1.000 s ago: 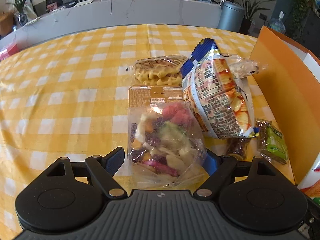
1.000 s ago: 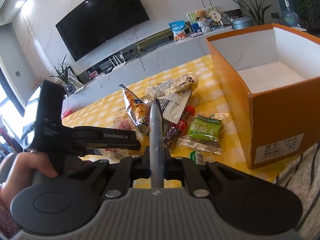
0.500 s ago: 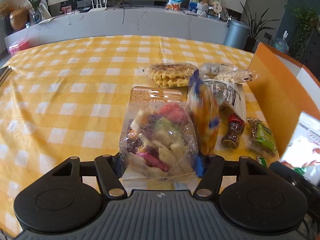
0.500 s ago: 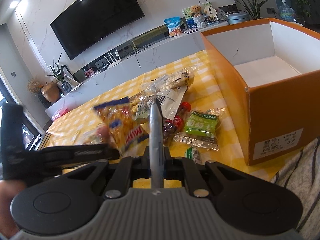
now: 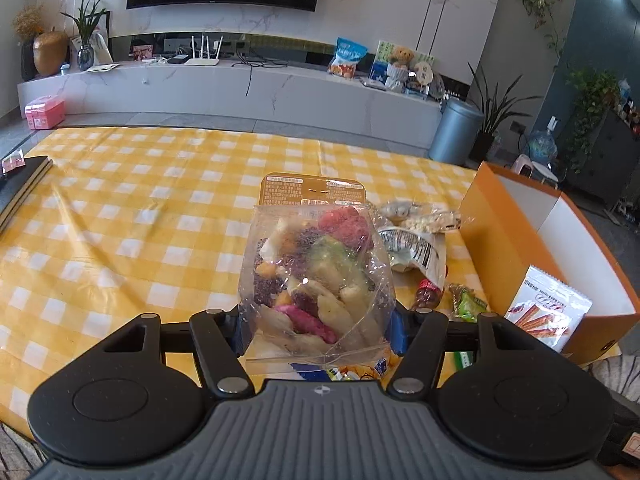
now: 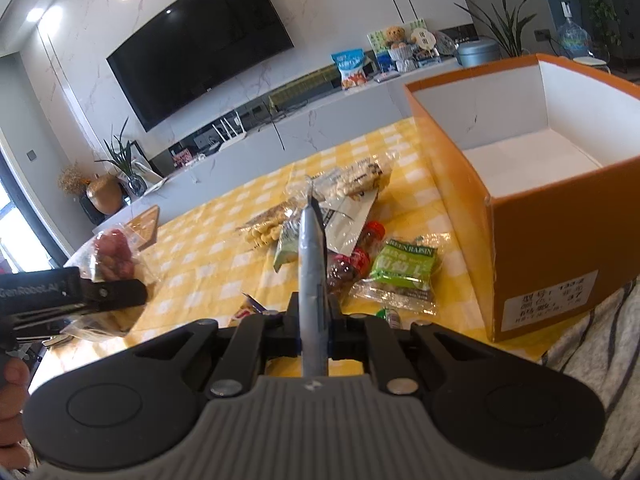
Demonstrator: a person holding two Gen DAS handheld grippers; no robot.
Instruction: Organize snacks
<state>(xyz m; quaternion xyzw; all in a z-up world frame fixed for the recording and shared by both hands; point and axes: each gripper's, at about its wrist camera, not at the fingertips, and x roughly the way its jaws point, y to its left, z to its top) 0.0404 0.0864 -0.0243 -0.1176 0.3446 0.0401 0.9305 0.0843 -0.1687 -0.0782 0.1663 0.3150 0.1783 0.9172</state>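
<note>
bag in your left grip, box off to the right

your left gripper [image 5: 318, 328] pinches the clear bag of mixed dried fruit [image 5: 316, 276] by its lower end, pads pressing on both sides, and the bag stands clear of the yellow checked tablecloth [image 5: 120, 240]. its long axis runs straight out along the fingers, with the brown header card at the far end. your right gripper [image 6: 314, 280] is pressed together on a flat white snack packet [image 5: 548, 312], seen edge-on from its own camera as a thin grey strip, and it hangs just before the near corner of the orange box [image 6: 552, 236].

beyond the bag, on the cloth, lie the loose snacks: the green raisin pack [image 6: 404, 272], a small dark bottle with a red cap [image 6: 352, 260], a white wrapper and the popcorn bags further back.

the relation that matters is this: the orange box lies to the right of your left gripper and a little beyond it, open top up, its white inside bare as far as can be seen. your right hand is the nearer one, but it is already full. i judge the left bag must travel rightward across the loose snacks and clear the box's near wall before you let go.
</note>
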